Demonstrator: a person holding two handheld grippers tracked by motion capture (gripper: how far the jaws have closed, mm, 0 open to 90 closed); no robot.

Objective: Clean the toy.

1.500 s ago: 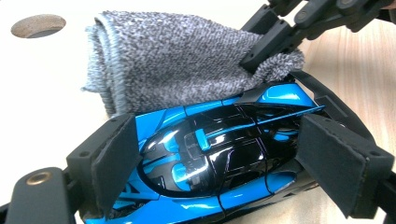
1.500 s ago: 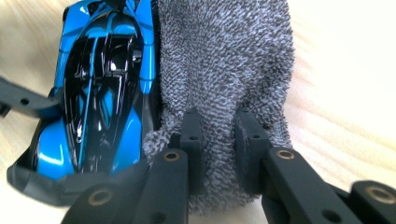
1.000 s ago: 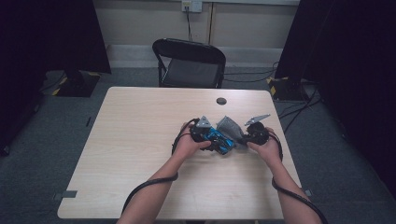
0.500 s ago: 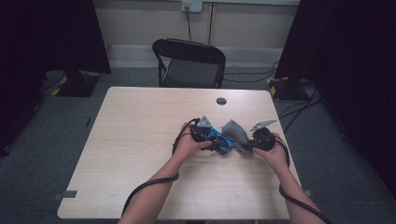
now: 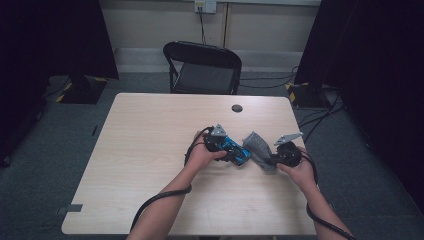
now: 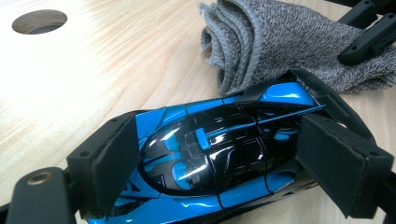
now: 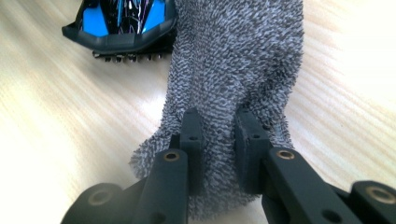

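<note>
Left gripper view: fingers (image 6: 116, 158) clamp blue toy car (image 6: 219, 154); right fingers (image 7: 191, 135) pinch grey cloth (image 7: 238, 60).

Both forearms enter the high view from 6 o'clock and angle toward the middle of the frame. The left hand (image 5: 202, 154) wraps the left gripper (image 5: 235, 151), which points toward 3 o'clock; in the left gripper view its 2 jaws stand wide, 1 at 8 o'clock and 1 at 4 o'clock, pads pressed on what sits between them. The right hand (image 5: 300, 170) carries the right gripper (image 5: 270, 159), aimed toward 9 o'clock. In the right gripper view its 2 jaws rise from 6 o'clock, nearly together, pinching.
</note>
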